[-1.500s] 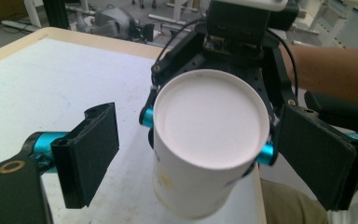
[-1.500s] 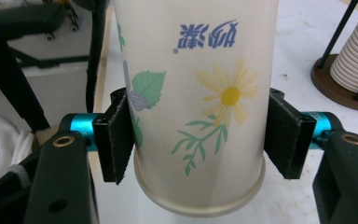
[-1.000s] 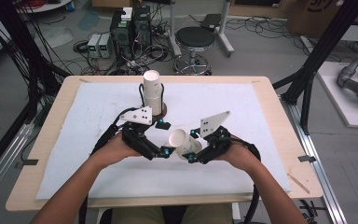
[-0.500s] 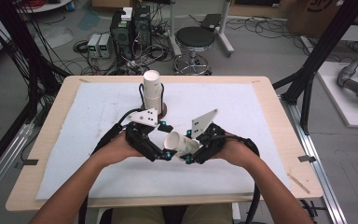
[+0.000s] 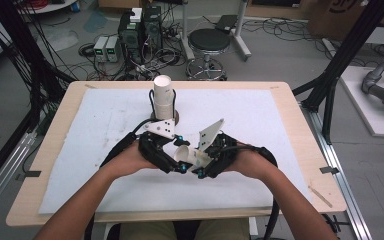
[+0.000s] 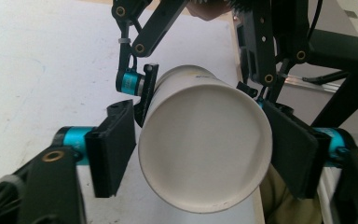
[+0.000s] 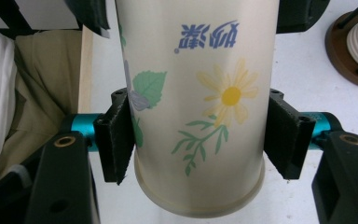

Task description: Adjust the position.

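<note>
Right now, from the left of the table, the left gripper [image 5: 176, 161] has its jaws on either side of a paper cup [image 5: 189, 156], lying sideways above the white mat [image 5: 90, 130] near the front edge. From its own camera the cup's closed base [image 6: 205, 147] faces the lens, both pads close against it. To the right, the right gripper [image 5: 202, 165] clamps the same cup around its wall; its view shows a printed daisy [image 7: 228, 95], green leaves and blue lettering that the high view cannot resolve. Whether anything is inside the cup I cannot tell. Behind them, at mid-table, a stack of white cups [image 5: 163, 97] stands upright in a wire holder on a brown base [image 5: 174, 117].
</note>
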`<state>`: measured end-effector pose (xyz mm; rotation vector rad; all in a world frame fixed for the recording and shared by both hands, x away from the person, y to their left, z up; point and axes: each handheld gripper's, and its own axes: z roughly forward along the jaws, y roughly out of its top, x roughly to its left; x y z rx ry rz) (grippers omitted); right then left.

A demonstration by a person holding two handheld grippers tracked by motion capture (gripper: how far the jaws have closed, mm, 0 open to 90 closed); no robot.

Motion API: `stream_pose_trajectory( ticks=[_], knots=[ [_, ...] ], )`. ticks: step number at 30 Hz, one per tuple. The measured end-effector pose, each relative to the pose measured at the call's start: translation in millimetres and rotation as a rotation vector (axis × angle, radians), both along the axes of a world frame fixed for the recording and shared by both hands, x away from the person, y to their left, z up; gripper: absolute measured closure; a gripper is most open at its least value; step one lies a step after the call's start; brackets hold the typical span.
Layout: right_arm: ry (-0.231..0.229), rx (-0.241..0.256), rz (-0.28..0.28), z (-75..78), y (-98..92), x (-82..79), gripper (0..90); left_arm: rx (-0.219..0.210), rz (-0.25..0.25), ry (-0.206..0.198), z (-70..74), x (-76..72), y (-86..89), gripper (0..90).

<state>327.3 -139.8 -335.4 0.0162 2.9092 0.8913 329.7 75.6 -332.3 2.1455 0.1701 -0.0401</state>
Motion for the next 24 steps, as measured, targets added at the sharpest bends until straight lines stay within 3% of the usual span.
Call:
stream_pose_trajectory(
  ticks=[7,13,20,24],
  knots=[
    [0.018,-0.021,-0.003,-1.4,1.4,-0.2,34.1,0.008,-0.011,0.002,-1.3,0.1,-0.6,34.7],
    [0.041,-0.045,0.003,-4.7,2.6,0.5,34.4,0.045,-0.03,-0.004,-4.1,-0.1,-2.4,37.2],
    [0.048,-0.034,-0.001,-3.9,1.1,0.8,31.9,0.036,-0.032,-0.007,-3.0,-0.3,-1.5,37.6],
    [0.057,0.005,-0.022,-1.7,-3.9,4.0,26.4,0.025,-0.022,-0.017,-2.1,-0.3,-0.2,37.6]
  ],
)
